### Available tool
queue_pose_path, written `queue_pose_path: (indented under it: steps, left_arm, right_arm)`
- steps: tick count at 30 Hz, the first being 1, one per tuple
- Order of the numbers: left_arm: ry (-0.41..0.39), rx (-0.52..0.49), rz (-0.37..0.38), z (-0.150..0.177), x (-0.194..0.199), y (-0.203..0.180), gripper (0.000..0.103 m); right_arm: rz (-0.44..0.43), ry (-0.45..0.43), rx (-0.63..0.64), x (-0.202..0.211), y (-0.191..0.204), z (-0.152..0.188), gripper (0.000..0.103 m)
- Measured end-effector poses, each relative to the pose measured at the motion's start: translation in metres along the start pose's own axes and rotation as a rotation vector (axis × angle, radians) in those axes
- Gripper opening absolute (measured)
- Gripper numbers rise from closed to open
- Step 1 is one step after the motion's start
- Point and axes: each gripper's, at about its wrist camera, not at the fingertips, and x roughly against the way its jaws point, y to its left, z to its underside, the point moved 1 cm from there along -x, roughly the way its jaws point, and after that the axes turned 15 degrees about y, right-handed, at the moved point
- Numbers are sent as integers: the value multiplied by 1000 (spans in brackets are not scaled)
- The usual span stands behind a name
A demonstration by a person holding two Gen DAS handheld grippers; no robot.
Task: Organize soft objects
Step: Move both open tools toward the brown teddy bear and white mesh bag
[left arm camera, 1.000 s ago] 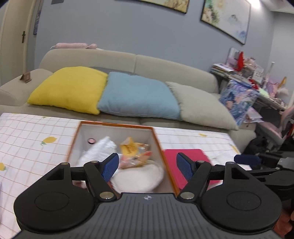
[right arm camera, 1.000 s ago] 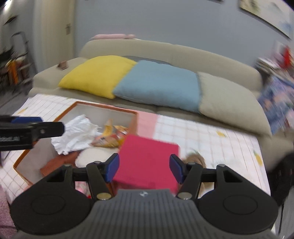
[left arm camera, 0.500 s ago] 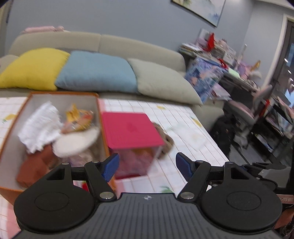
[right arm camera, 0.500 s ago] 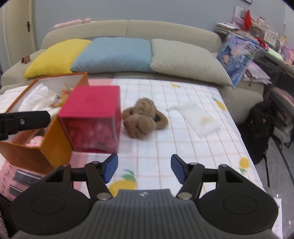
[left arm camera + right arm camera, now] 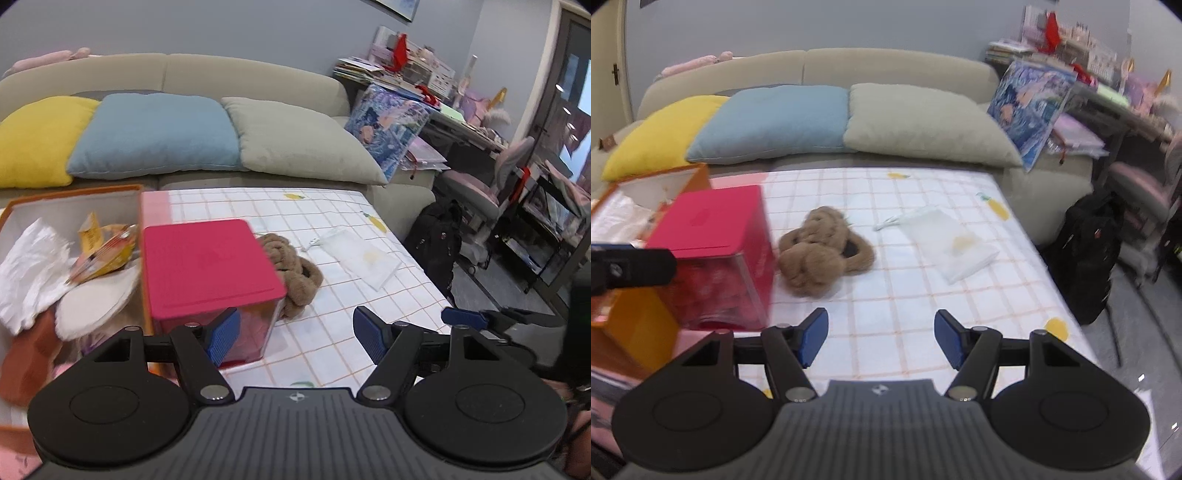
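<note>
A brown knotted plush (image 5: 822,253) lies on the checked tablecloth (image 5: 923,295), partly hidden behind the pink box (image 5: 207,266) in the left wrist view (image 5: 299,277). A white pouch (image 5: 956,247) lies flat to its right (image 5: 362,254). An orange box (image 5: 74,195) at the left holds white cloth (image 5: 29,266), a yellow packet (image 5: 103,251) and a round white pad (image 5: 96,299). My left gripper (image 5: 295,336) hangs open in front of the pink box, nothing between its fingers. My right gripper (image 5: 881,339) is open above the cloth, short of the plush.
A beige sofa (image 5: 886,70) with yellow (image 5: 661,129), blue (image 5: 775,118) and grey (image 5: 923,122) cushions runs behind the table. A black backpack (image 5: 1086,254) sits on the floor at the right, near a cluttered desk (image 5: 424,85). The table edge drops off at the right.
Both views have swung right from the orange box toward the plush and pouch, and dipped lower. Both grippers stay open and hold nothing.
</note>
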Motion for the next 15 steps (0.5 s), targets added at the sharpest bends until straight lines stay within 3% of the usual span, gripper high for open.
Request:
queue_pose_path:
  steps: [4, 8, 11, 15]
  left_arm:
    - [12, -42, -3, -16, -13, -10, 82]
    - [40, -92, -10, -37, -32, -18, 82]
    - [93, -146, -24, -56, -50, -23, 80]
    - [201, -175, -84, -83, -81, -31, 79]
  right_arm:
    - [19, -13, -18, -22, -11, -9, 63]
    - [-34, -8, -53, -42, -23, -14, 63]
    - [-73, -12, -68, -56, -27, -19, 63]
    - [-20, -36, -62, -77, -30, -28, 63]
